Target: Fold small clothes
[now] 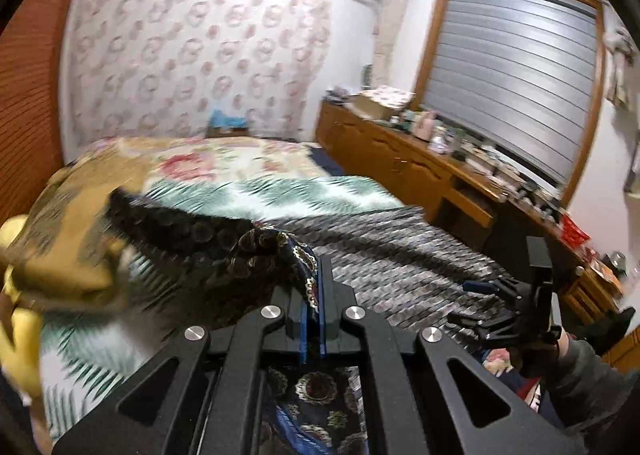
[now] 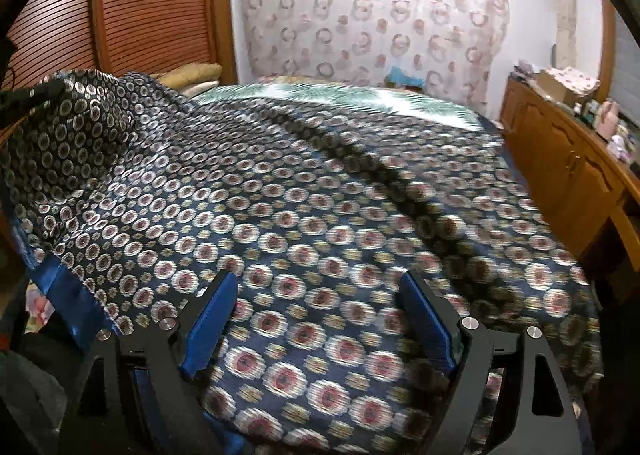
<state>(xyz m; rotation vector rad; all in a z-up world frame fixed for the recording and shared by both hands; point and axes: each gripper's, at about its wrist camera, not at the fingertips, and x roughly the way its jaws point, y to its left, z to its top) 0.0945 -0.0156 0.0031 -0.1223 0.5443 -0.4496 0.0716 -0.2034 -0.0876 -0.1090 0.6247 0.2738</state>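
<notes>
A dark blue patterned cloth with round medallions lies spread over the bed, its left part lifted. My left gripper is shut on a bunched edge of this cloth and holds it above the bed. My right gripper is open, its blue pads spread wide just above the cloth near the front edge, holding nothing. It also shows at the right of the left wrist view, over the cloth. The picture is blurred by motion.
The bed carries a green leaf-print sheet and a floral quilt. A yellow pillow lies at the left. A long wooden cabinet with clutter on top runs along the right, under a shuttered window. A wooden slatted door stands at the left.
</notes>
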